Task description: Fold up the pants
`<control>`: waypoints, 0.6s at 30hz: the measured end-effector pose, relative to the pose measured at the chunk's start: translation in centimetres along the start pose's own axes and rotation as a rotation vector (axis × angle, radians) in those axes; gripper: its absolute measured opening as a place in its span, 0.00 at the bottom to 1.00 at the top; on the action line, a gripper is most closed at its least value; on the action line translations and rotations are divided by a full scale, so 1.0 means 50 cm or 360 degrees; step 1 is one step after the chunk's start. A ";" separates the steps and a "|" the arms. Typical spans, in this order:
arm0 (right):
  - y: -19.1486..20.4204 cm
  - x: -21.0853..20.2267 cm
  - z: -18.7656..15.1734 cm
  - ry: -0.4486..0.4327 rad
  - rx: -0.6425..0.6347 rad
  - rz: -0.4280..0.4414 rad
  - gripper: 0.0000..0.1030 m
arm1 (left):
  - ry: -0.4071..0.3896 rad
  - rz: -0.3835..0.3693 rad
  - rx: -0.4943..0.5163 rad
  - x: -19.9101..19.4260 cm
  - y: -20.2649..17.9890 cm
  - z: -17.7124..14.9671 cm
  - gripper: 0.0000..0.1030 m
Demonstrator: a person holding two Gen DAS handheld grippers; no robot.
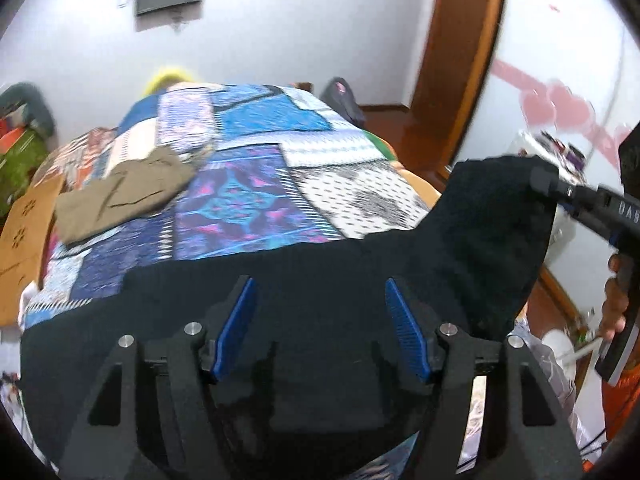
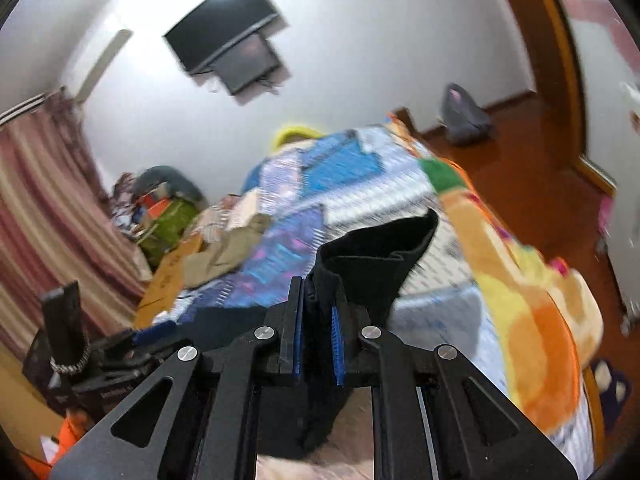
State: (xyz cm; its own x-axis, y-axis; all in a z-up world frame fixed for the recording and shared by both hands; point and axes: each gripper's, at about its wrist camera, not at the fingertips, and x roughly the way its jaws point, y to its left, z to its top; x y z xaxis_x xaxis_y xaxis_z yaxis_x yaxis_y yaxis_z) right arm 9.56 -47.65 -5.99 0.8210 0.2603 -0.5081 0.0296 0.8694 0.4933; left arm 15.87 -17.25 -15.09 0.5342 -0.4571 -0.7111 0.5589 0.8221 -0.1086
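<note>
Black pants [image 1: 320,264] lie across the near edge of a bed with a patchwork cover [image 1: 256,168]. My left gripper [image 1: 320,300] hangs open just above the black cloth, blue pads apart, holding nothing. My right gripper [image 2: 318,304] is shut on an end of the black pants [image 2: 380,248] and holds it lifted above the bed. In the left wrist view the right gripper [image 1: 540,180] shows at the right, pinching the raised corner of the pants.
Folded khaki pants [image 1: 120,196] lie on the bed's left side beside a cardboard box [image 1: 24,224]. A wooden door frame [image 1: 452,60] and wood floor are to the right. An orange and yellow blanket [image 2: 540,320] hangs off the bed's right edge. Clutter sits left.
</note>
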 end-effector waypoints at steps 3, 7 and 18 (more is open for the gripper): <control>0.059 0.028 0.028 -0.0004 -0.0121 0.0054 0.10 | -0.0034 0.0050 -0.0073 -0.030 0.048 -0.016 0.64; 0.145 0.080 0.042 0.0046 -0.0261 0.0183 0.10 | -0.0066 0.0100 -0.0173 -0.066 0.111 -0.043 0.64; 0.334 0.264 -0.119 0.0498 -0.0554 0.0447 0.10 | -0.0133 0.0271 -0.0412 -0.154 0.250 -0.114 0.64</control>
State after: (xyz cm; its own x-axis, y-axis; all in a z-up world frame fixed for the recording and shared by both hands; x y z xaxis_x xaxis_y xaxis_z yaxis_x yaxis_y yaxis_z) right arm 17.52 -27.19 -8.66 0.5598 0.5690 -0.6024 -0.4004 0.8222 0.4046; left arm 15.11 -1.52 -14.93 0.6624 -0.3230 -0.6760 0.2829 0.9433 -0.1735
